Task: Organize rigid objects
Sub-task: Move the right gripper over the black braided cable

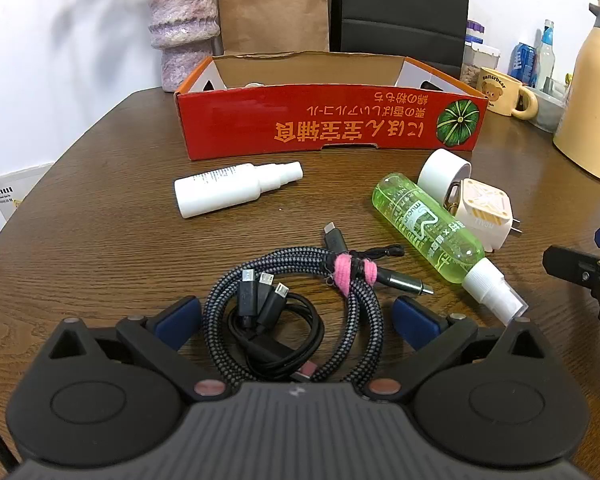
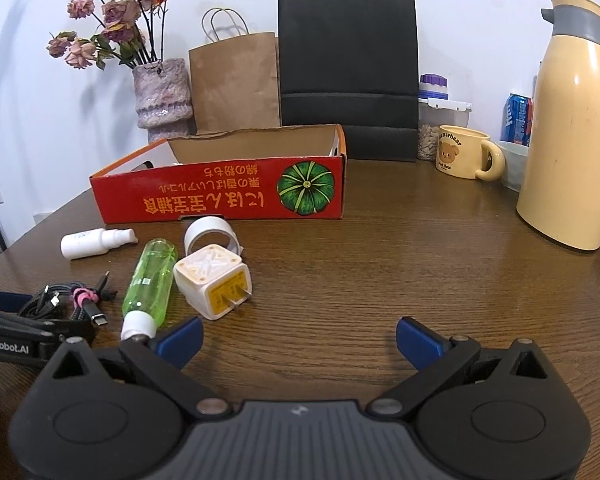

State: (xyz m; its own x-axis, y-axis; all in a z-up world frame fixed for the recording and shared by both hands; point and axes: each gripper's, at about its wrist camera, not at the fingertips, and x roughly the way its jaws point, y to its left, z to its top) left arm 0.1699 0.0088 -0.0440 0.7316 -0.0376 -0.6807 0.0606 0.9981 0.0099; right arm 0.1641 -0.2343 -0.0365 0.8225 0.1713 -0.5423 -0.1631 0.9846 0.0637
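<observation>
- The table [image 2: 380, 260] is carrying everything, its brown wood grain showing bare in front of my right gripper.
- The red box [image 1: 320, 120] is sitting open at the far middle of the table (print upside down, a green pumpkin drawn on its near wall); I am seeing only a sliver of something pale inside it.
- My left gripper [image 1: 296, 318] is hovering low with its jaws spread wide, the blue pads flanking the cable bundle [image 1: 300, 312] without touching it.
- My right gripper [image 2: 299, 340] is likewise standing wide and holding nothing, with bare table between its pads.
- The cable bundle is lying coiled (a pink tie around the braided strands), its plugs pointing toward the box.
- The green bottle [image 2: 150, 284] is lying on its side, its white cap just beside my right gripper's left pad.
- The white bottle [image 1: 236, 188] is lying on its side near the box's front wall, well apart from both grippers.
- The charger [image 2: 214, 286] is resting right next to the green bottle, prongs facing me.
- The tape roll [image 2: 210, 234] is standing on edge behind the charger, near the box.
</observation>
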